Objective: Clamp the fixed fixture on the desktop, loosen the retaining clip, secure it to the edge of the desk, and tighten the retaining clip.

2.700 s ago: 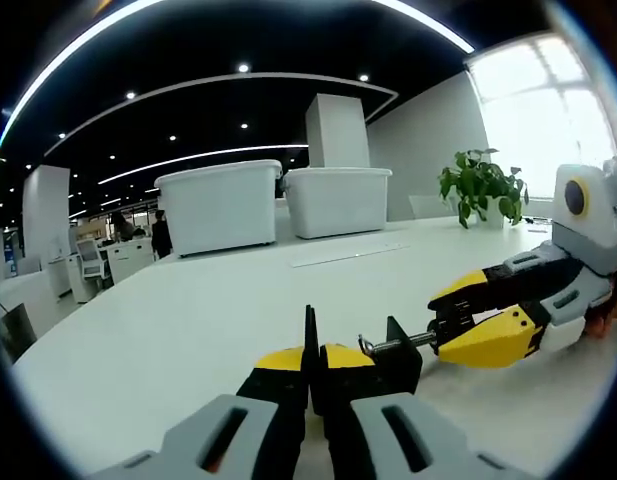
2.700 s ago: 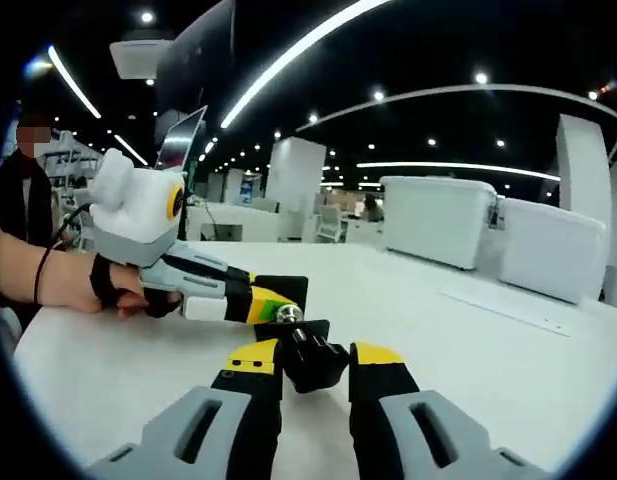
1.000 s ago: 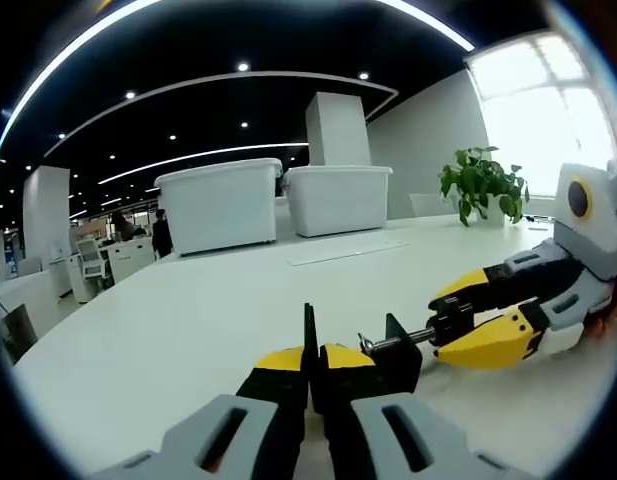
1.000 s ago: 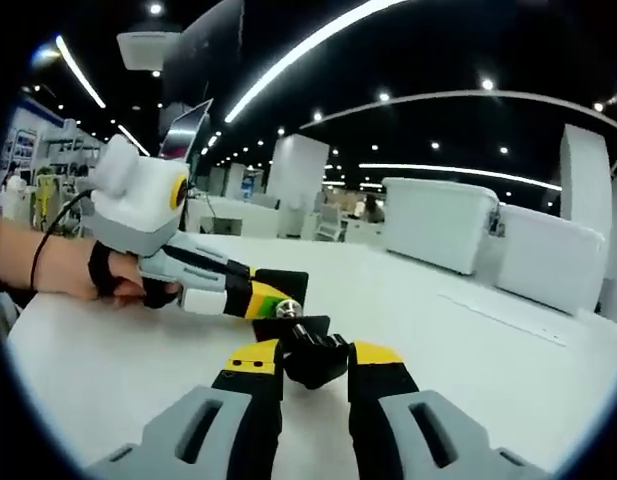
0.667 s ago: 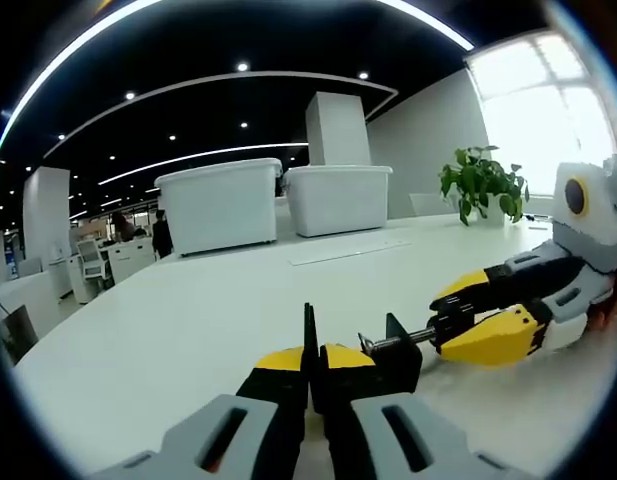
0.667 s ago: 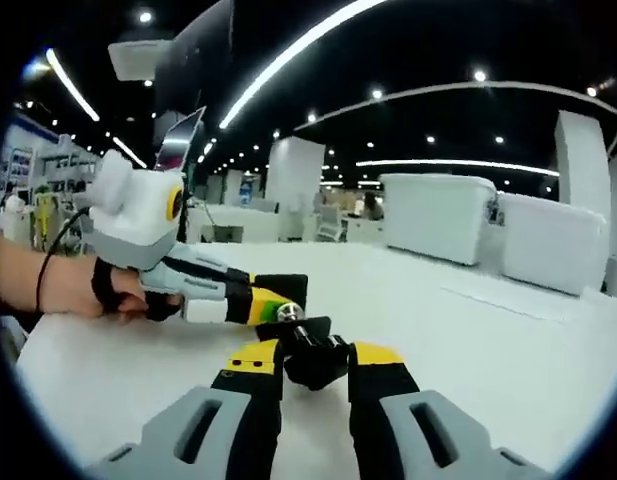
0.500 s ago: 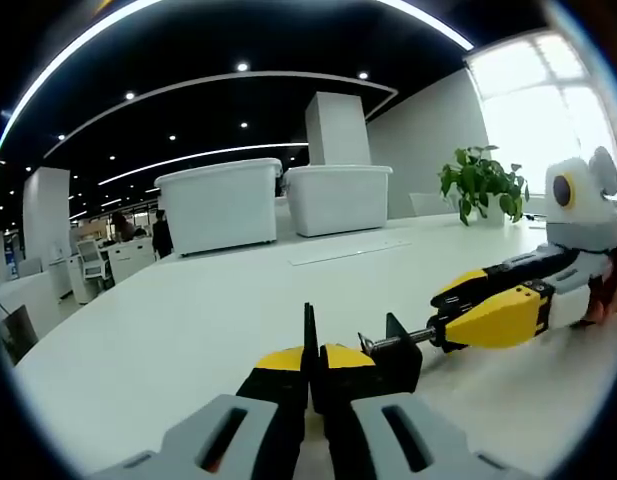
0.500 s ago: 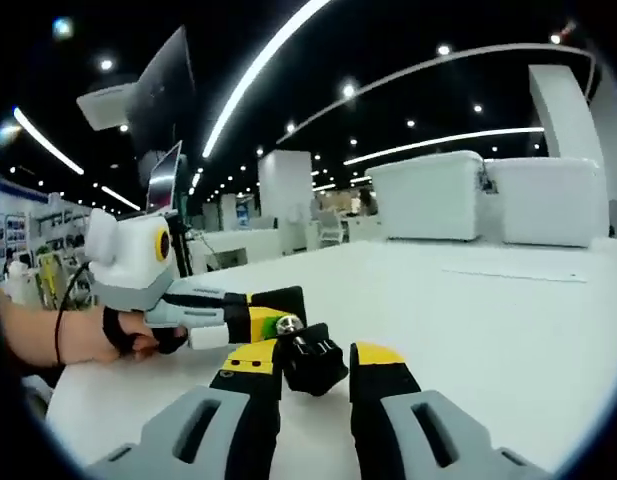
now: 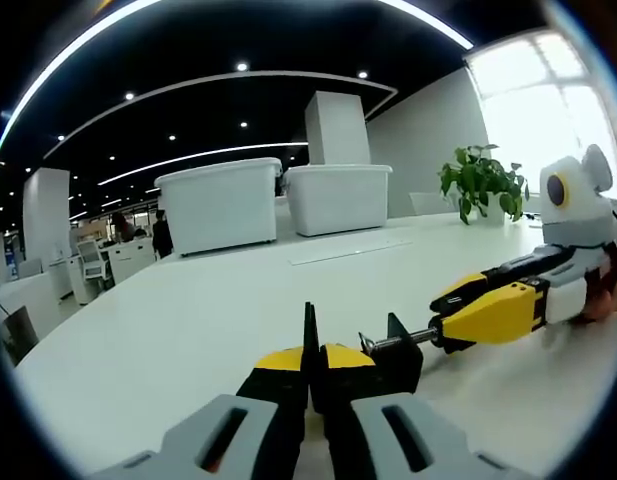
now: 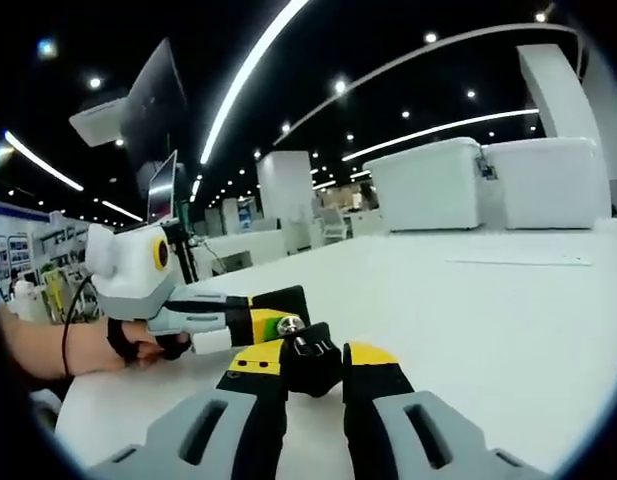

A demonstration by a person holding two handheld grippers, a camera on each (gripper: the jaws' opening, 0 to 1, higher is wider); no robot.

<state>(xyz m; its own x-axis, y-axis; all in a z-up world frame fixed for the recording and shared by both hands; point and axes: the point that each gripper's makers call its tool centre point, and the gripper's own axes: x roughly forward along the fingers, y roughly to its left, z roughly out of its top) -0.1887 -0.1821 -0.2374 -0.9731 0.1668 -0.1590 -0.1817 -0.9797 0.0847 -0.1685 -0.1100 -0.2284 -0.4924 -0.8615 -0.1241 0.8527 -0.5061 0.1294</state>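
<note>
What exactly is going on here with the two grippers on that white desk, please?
A person is working a small black clamp fixture on the white desk with two handheld grippers. The left gripper is shut on the clamp's body, holding it on the desktop. The right gripper is closed on the knob at the end of the clamp's screw, apparently turning it. The clamp sits on the desktop, not yet fitted to the desk's edge.

— How is the left gripper [image 9: 315, 362] held?
— Its jaws are pressed together, low over the desk.
— And the right gripper [image 10: 306, 362]?
— It is clamped too, held level.
</note>
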